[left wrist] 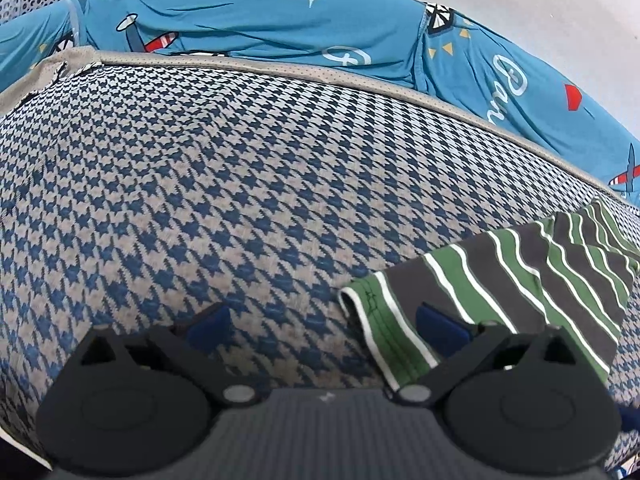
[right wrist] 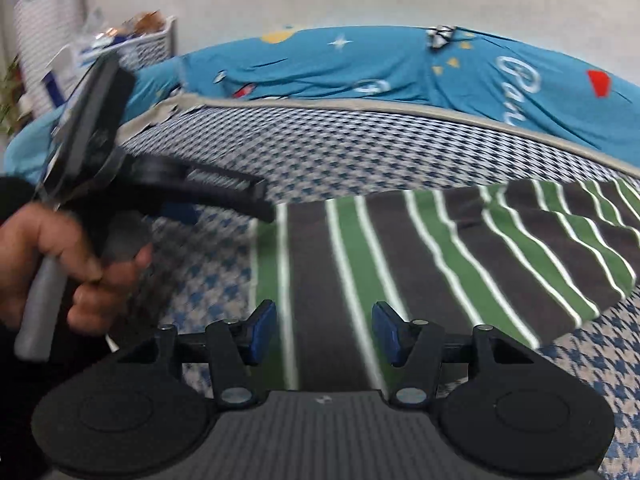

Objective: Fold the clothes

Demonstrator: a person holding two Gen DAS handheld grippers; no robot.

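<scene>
Right claw (right wrist: 324,330) hangs spread just above the striped shirt (right wrist: 400,256), its blue pads apart with nothing between them. Left claw (left wrist: 324,324) is spread too, one pad over the shirt's hemmed green edge (left wrist: 376,320), the other over the houndstooth cloth (left wrist: 240,160); neither pinches anything, and in the right wrist view a hand (right wrist: 60,264) holds it at the shirt's left edge. The shirt lies partly folded on the houndstooth cloth, near the blue printed garment (left wrist: 280,20) behind it. To fold it well, I would say each claw should take an edge corner, catch every layer and none of the cloth beneath, lift together, keep the stripes lined up, then lay the fold flat without dragging.
</scene>
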